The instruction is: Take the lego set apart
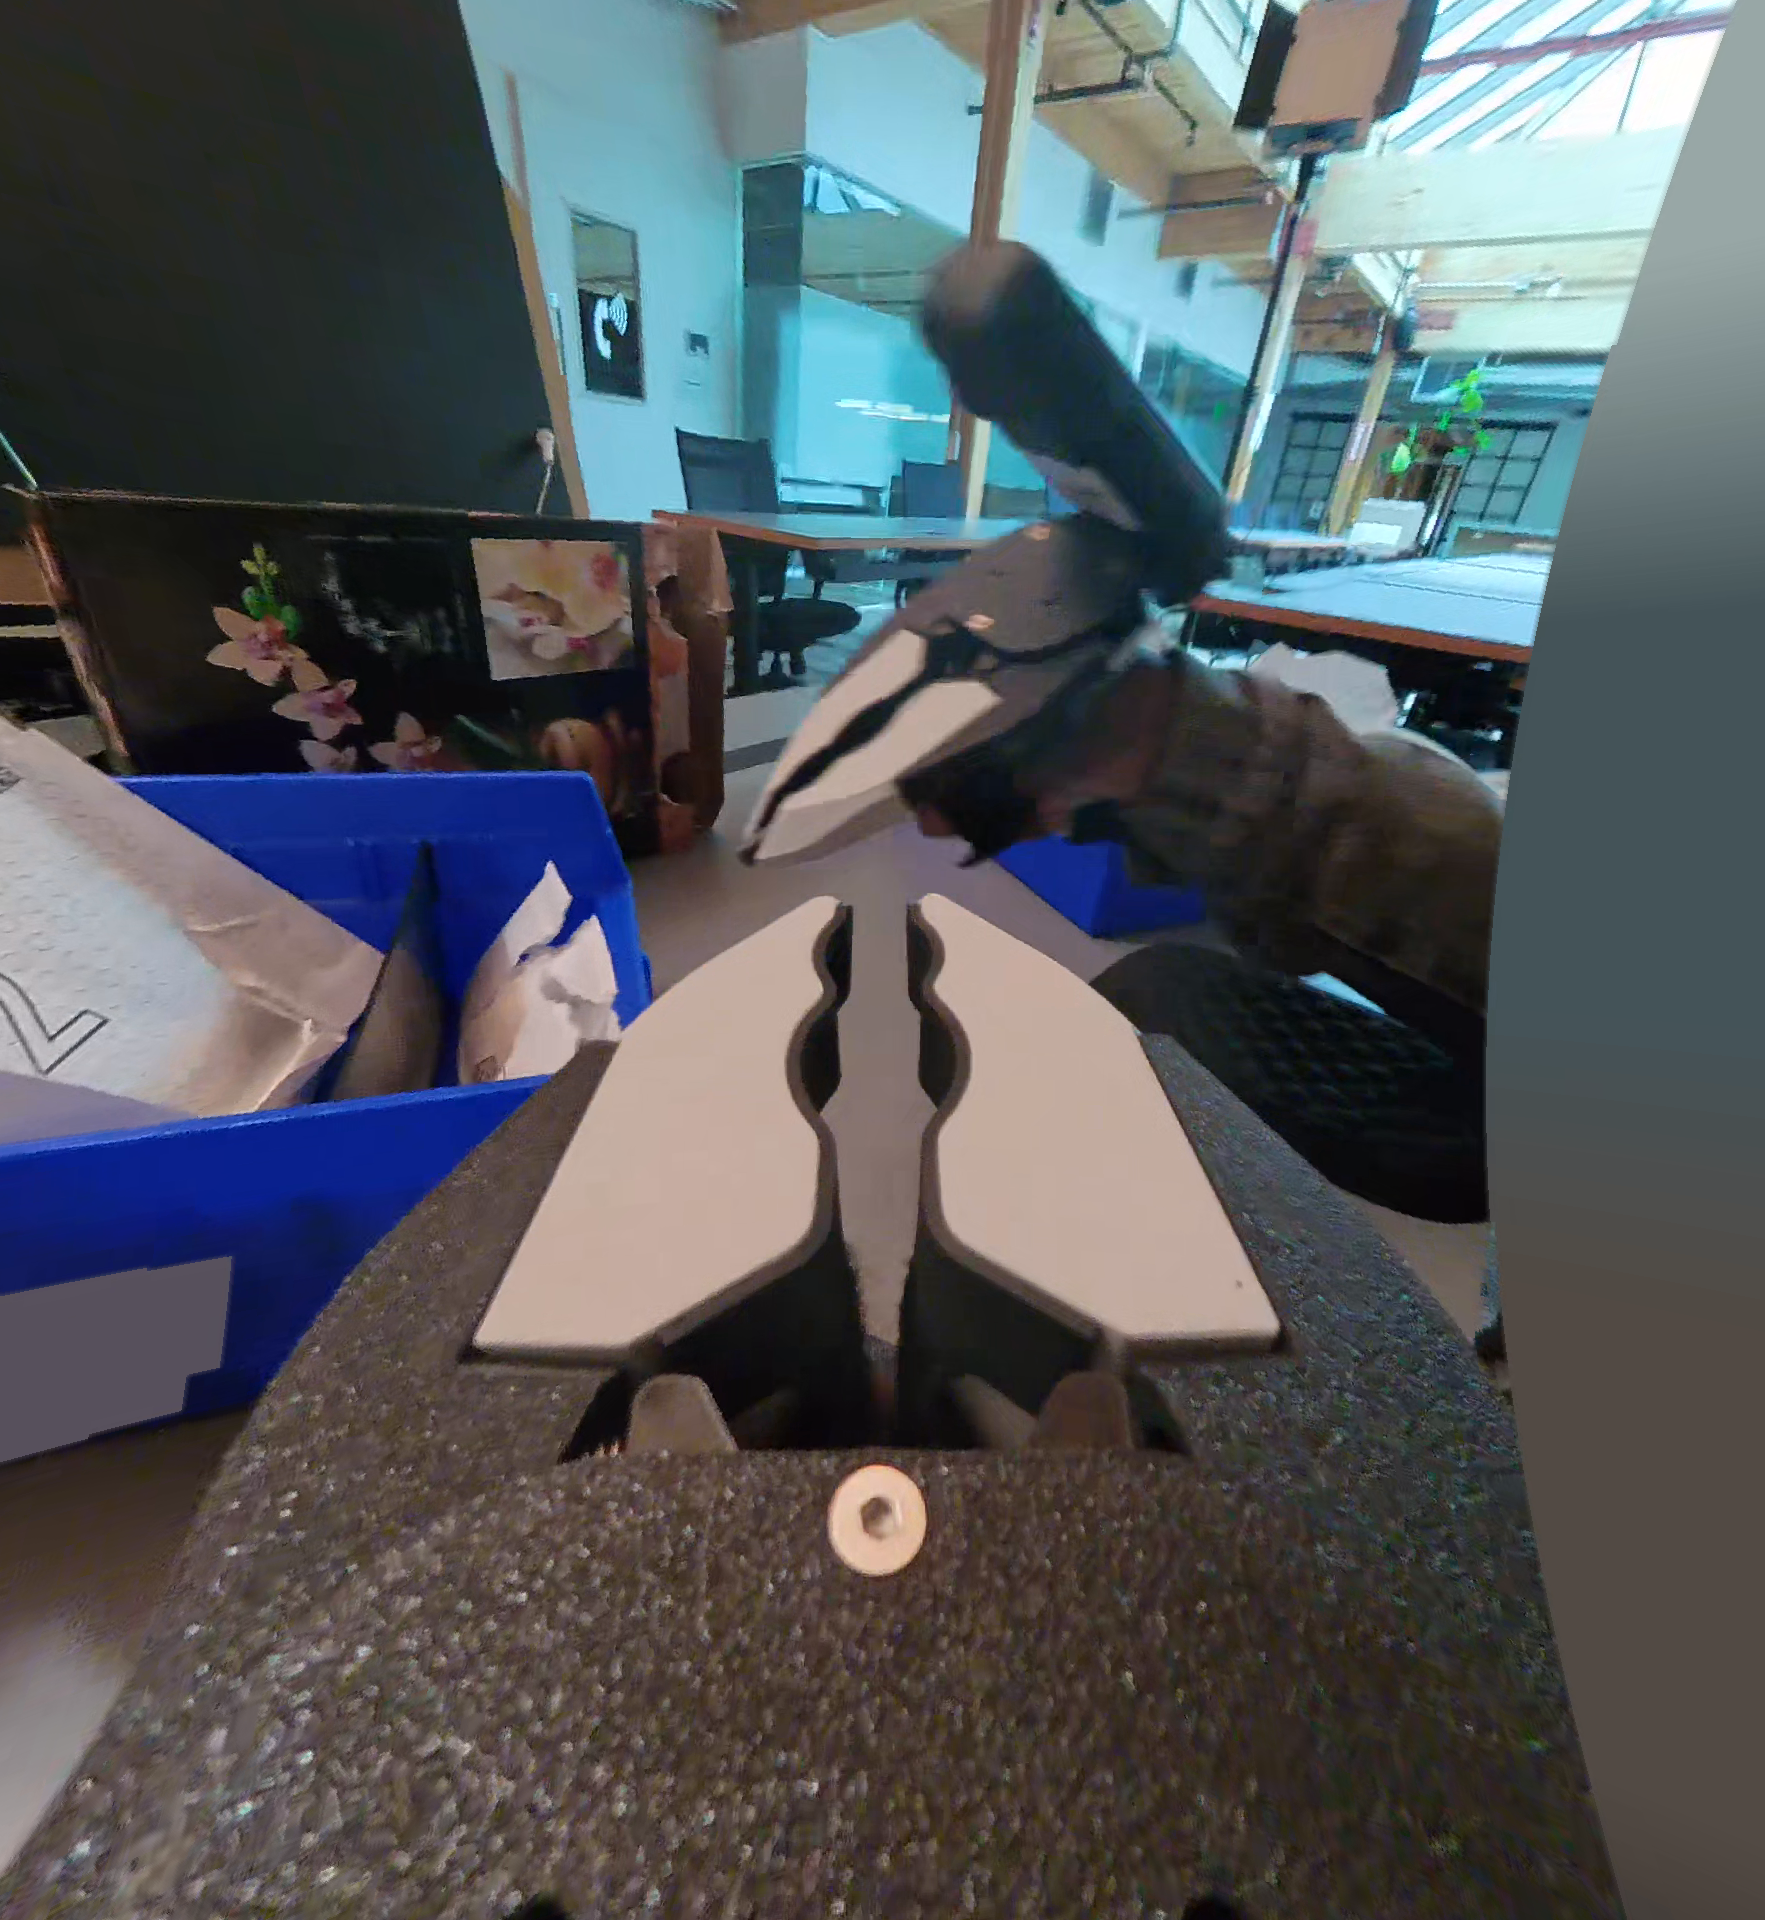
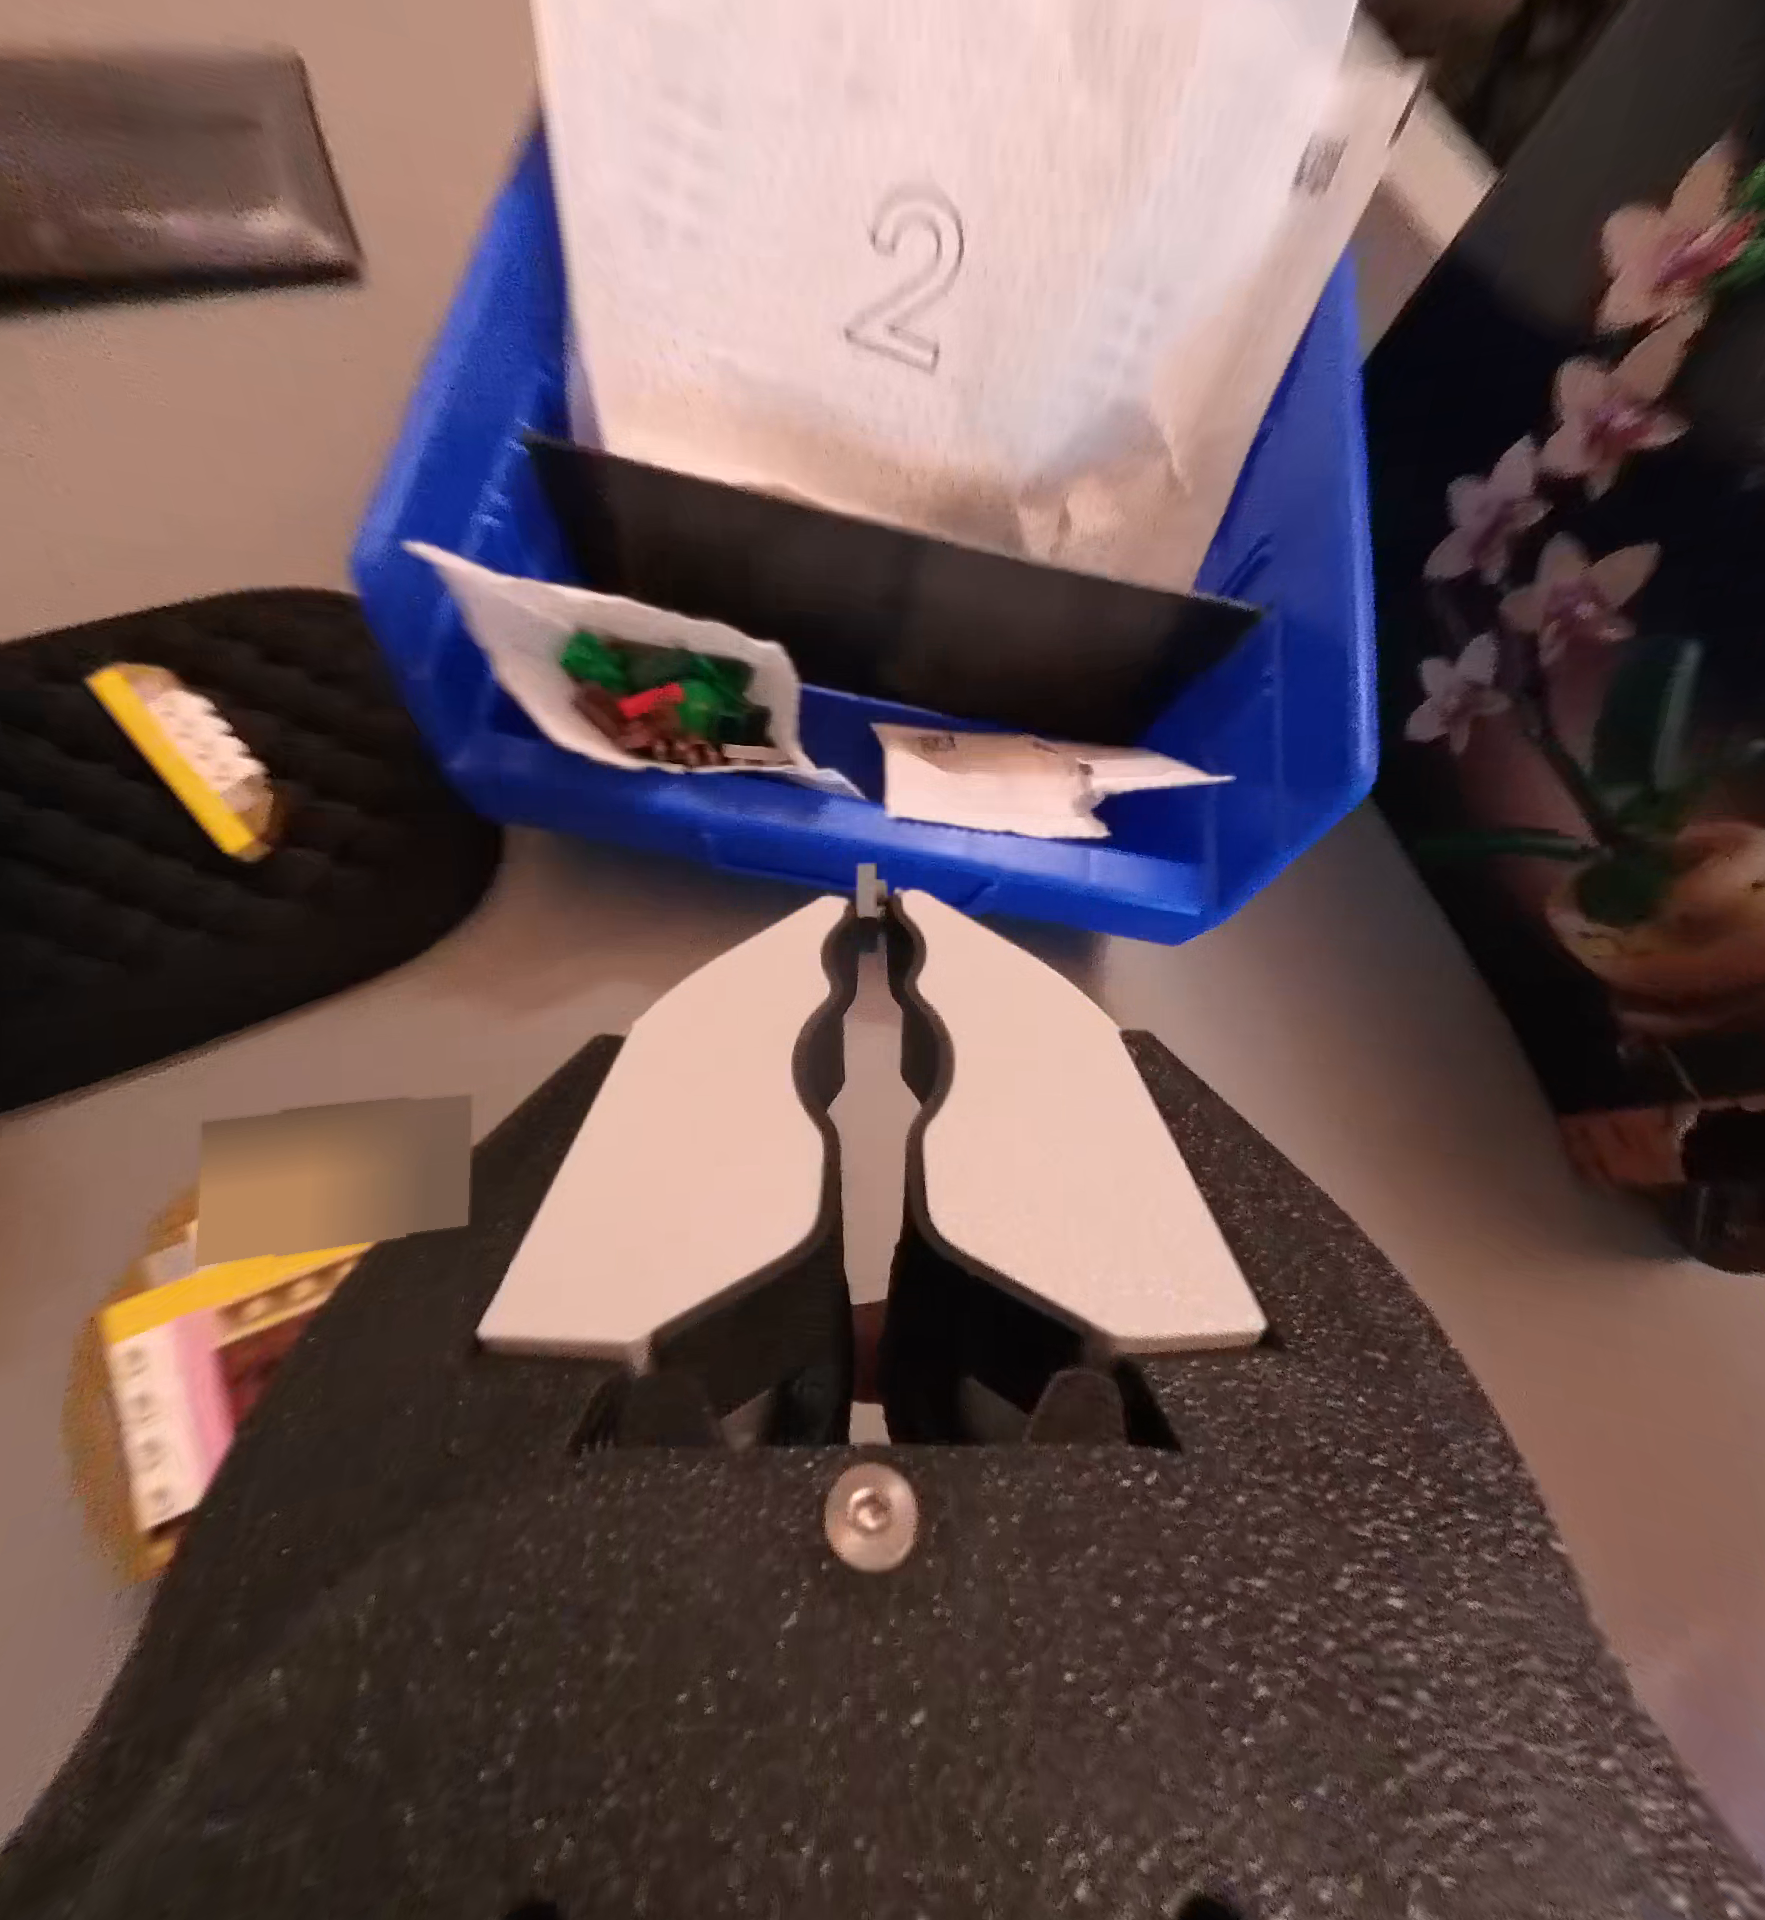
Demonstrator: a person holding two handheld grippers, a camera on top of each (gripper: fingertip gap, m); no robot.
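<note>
Listing what is seen from both wrist cameras.

Right gripper (image 2: 874, 902), grey-faced fingers on a black speckled body: the tips are drawn nearly together and a small grey lego piece (image 2: 870, 891) is pinched between them, held just in front of the near wall of the blue plastic bin (image 2: 961, 862). In the left wrist view the same gripper (image 1: 764, 847) is seen farther off, tilted downward and blurred, carried by a hand in a dark sleeve.

Left gripper (image 1: 878, 914), same build: the fingers are parted by a narrow gap and nothing is held between them; grey table surface is seen through the gap.

Blue plastic bin: divided by a black upright partition (image 2: 888, 613). The near compartment is occupied by a torn white paper bag lying open with green, brown and red lego pieces (image 2: 670, 701) in it, and by a second small white paper bag (image 2: 992, 790) beside it to the right. The far compartment is filled by a large white paper bag marked with a numeral (image 2: 919, 260).

Black quilted mat (image 2: 130, 831): laid on the table to the left of the bin; a yellow-and-white lego assembly (image 2: 192, 758) rests on it.

Yellow, pink and white lego block stack (image 2: 182, 1392): placed on the table by the right gripper's body, partly hidden by it.

Dark cardboard set box printed with orchid flowers (image 2: 1636, 623): stood just right of the bin.

Grey table (image 2: 182, 468): bearing all of the above.
</note>
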